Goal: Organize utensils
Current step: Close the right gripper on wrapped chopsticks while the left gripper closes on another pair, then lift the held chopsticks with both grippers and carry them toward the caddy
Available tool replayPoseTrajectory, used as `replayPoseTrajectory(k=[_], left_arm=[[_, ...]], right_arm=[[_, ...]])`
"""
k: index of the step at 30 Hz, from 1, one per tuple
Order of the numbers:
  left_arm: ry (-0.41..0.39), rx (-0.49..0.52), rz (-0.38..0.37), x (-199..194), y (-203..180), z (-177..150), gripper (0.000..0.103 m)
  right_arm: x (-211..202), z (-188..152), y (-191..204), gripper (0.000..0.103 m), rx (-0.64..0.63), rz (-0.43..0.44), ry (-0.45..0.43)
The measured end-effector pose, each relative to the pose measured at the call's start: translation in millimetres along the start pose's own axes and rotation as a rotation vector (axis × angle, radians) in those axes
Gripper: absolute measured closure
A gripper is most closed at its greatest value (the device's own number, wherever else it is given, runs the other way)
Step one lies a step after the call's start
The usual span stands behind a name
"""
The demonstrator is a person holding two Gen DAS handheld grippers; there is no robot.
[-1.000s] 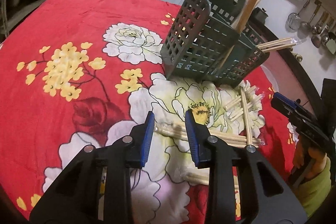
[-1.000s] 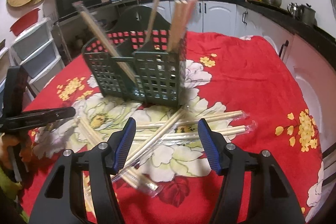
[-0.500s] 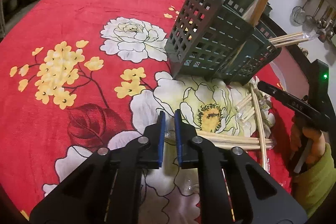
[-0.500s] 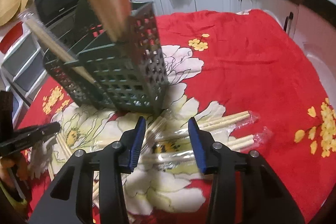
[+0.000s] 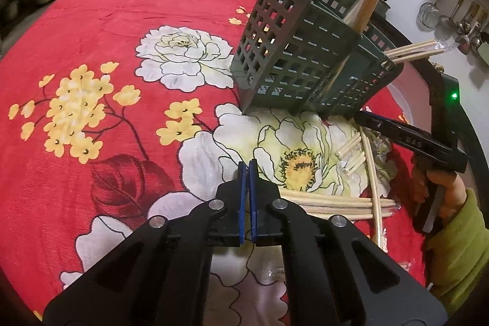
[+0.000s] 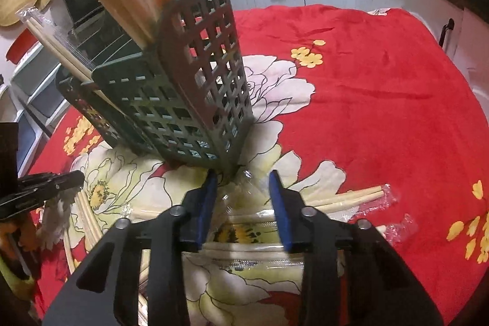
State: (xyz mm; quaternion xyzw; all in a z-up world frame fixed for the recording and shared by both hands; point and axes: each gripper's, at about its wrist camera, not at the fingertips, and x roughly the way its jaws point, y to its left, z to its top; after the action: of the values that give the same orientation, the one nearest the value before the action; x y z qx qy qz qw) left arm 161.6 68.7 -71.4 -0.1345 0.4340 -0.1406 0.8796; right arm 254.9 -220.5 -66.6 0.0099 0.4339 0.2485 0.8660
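Chopsticks, wrapped (image 6: 345, 199): pale wooden pairs in clear plastic sleeves, lying loose and crossed on the red floral cloth (image 5: 91, 57) of the tabletop, just in front of the dark green lattice caddy (image 5: 305, 63). Several pairs already stand in the caddy's compartments, leaning outward. More lie in a heap to the right in the left wrist view (image 5: 330, 200).

Handling, as judged: light, stiff along the length, thin enough to roll. Sleeves look slick and crinkly, likely to slide between flat pads. Best taken across the wood itself near mid-length, not by the loose empty end of a sleeve.

Left hand-held gripper (image 5: 247, 170): blue pads drawn nearly together, low over the cloth; whether a sleeve end is pinched between them cannot be told.

Right hand-held gripper (image 6: 243, 182): jaws moderately wide, nothing held, straddling clear wrapper at the caddy's near corner, with wrapped pairs beneath.

Caddy: light plastic, probably easy to nudge.
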Motion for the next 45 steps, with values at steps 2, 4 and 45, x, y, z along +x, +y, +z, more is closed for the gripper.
replayPoseTrajectory(k=[2, 4, 45], left_arm=[[-0.003, 0.000, -0.005, -1.0, -0.8, 1.1, 0.103], [-0.008, 0.001, -0.007, -2.2, -0.9, 2.5, 0.103], [-0.311, 0.169, -0.256, -110.0, -103.6, 50.4, 0.103]], right_arm=[[-0.3, -0.2, -0.1, 0.086, 0.011, 0.021, 0.001], [-3.8, -1.1, 1.8, 0.096, 0.012, 0.036, -0.006], [-217.0, 1.7, 55.8, 0.100, -0.065, 0.058, -0.488]])
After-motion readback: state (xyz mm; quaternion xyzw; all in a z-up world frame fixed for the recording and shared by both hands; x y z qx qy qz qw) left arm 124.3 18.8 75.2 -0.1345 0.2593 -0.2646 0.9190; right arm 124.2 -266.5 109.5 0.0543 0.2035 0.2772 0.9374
